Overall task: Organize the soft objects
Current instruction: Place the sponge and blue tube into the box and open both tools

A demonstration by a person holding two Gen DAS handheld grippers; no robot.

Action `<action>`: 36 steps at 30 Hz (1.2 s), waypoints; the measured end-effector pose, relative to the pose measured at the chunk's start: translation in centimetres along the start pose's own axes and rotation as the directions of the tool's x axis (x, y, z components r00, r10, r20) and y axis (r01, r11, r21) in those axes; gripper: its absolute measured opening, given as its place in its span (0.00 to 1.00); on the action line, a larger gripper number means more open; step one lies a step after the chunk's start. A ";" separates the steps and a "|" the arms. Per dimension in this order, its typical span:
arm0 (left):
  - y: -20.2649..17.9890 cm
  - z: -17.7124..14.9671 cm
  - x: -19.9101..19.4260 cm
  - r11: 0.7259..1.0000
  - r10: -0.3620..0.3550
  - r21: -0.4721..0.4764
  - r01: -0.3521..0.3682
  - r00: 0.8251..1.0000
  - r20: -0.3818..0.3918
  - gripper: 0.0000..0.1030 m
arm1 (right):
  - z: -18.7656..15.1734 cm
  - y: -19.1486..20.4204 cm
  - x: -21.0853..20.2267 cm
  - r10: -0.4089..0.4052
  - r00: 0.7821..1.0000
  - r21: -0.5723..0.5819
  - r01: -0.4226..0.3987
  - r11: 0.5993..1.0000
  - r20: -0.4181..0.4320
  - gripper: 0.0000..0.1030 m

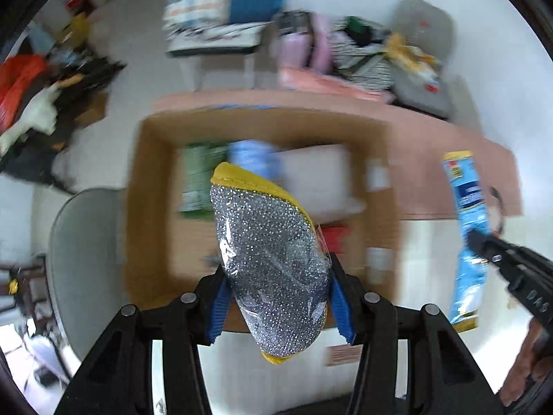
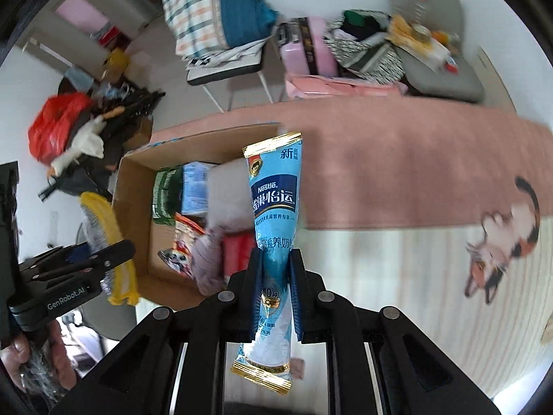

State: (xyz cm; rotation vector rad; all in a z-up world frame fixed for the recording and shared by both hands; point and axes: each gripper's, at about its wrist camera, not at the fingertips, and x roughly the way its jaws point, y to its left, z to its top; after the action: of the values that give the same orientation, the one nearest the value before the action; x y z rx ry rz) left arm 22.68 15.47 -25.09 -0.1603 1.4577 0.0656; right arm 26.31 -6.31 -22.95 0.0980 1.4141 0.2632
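My left gripper (image 1: 276, 269) is shut on a silver glittery sponge with yellow edging (image 1: 266, 242), wrapped in clear plastic, held above the open cardboard box (image 1: 148, 159). It also shows in the right wrist view (image 2: 103, 238). My right gripper (image 2: 276, 259) is shut on a blue Nestle milk powder pouch (image 2: 274, 190), held upright to the right of the box (image 2: 134, 180). The pouch also shows in the left wrist view (image 1: 466, 200). The box holds several soft packs: green, blue, white and red.
The box sits on a pink mat (image 2: 414, 159) with a cat print (image 2: 501, 238). Chairs piled with bags and clothes (image 2: 363, 45) stand behind. A grey chair (image 1: 83, 259) is left of the box. Clutter and a red bag (image 2: 58, 124) lie at the far left.
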 end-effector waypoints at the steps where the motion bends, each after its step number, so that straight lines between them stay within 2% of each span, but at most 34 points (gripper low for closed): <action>1: 1.3 -0.1 0.9 1.000 0.013 -0.011 -0.013 1.000 -0.014 0.46 | 0.3 1.5 0.5 -0.011 1.000 -0.006 0.011 1.000 -0.004 0.15; 3: 4.2 0.3 3.2 0.998 0.036 -0.044 -0.039 0.998 -0.057 0.46 | 1.0 4.1 3.0 -0.051 0.998 -0.022 0.050 0.998 -0.027 0.15; 6: 6.8 0.6 6.9 0.997 0.038 -0.067 -0.047 0.990 -0.135 0.46 | 1.7 5.9 5.9 -0.106 0.993 -0.035 0.104 0.994 -0.060 0.15; 12: 8.7 -0.1 12.2 0.994 0.004 -0.107 -0.032 0.968 -0.251 0.50 | 2.0 6.8 11.2 -0.209 0.971 -0.064 0.203 0.977 -0.113 0.16; 13: 9.0 -0.4 12.6 0.992 -0.005 -0.122 -0.029 0.964 -0.267 0.50 | 2.0 6.9 11.9 -0.249 0.960 -0.085 0.240 0.967 -0.130 0.17; 14: 8.9 -0.2 13.2 0.990 -0.024 -0.140 -0.016 0.961 -0.276 0.50 | 2.0 6.9 12.4 -0.275 0.952 -0.094 0.264 0.960 -0.135 0.22; 15: 9.0 -0.2 13.5 0.989 -0.046 -0.150 0.004 0.961 -0.274 0.52 | 2.0 7.0 12.8 -0.304 0.944 -0.108 0.292 0.950 -0.127 0.29; 16: 8.9 -0.1 13.5 0.989 -0.051 -0.150 0.010 0.961 -0.271 0.57 | 2.0 7.1 12.8 -0.318 0.940 -0.112 0.305 0.946 -0.122 0.43; 17: 8.9 0.0 13.5 0.989 -0.050 -0.150 0.011 0.964 -0.263 0.65 | 2.0 7.0 12.8 -0.321 0.940 -0.108 0.310 0.945 -0.117 0.53; 18: 8.8 0.1 13.3 0.989 -0.050 -0.144 0.014 0.968 -0.248 0.70 | 2.0 7.0 12.7 -0.318 0.940 -0.105 0.307 0.946 -0.119 0.55; 20: 8.7 0.4 12.7 0.990 -0.055 -0.136 0.024 0.972 -0.227 0.80 | 2.1 6.9 12.3 -0.285 0.949 -0.078 0.277 0.958 -0.133 0.56; 21: 8.5 0.5 12.3 0.992 -0.053 -0.127 0.026 0.974 -0.219 0.80 | 2.1 6.8 12.1 -0.278 0.952 -0.065 0.271 0.960 -0.133 0.57; 29: 7.6 1.3 9.1 0.994 -0.069 -0.096 0.055 0.985 -0.158 0.80 | 1.2 7.1 10.3 -0.214 0.966 -0.008 0.215 0.977 -0.142 0.59; 33: 7.4 0.8 7.4 0.994 -0.071 -0.085 0.063 0.992 -0.107 0.80 | -0.1 7.5 10.0 -0.178 0.973 0.013 0.182 0.983 -0.150 0.59; 36: 7.4 0.0 6.5 0.995 -0.057 -0.079 0.052 0.996 -0.067 0.80 | -1.4 7.8 10.0 -0.169 0.973 0.014 0.173 0.985 -0.157 0.64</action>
State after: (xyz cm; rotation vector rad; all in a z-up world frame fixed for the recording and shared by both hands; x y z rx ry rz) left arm 22.34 22.46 -32.05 -0.2679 1.5197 0.0729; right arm 25.31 3.53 -31.01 -0.0225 1.5714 0.1105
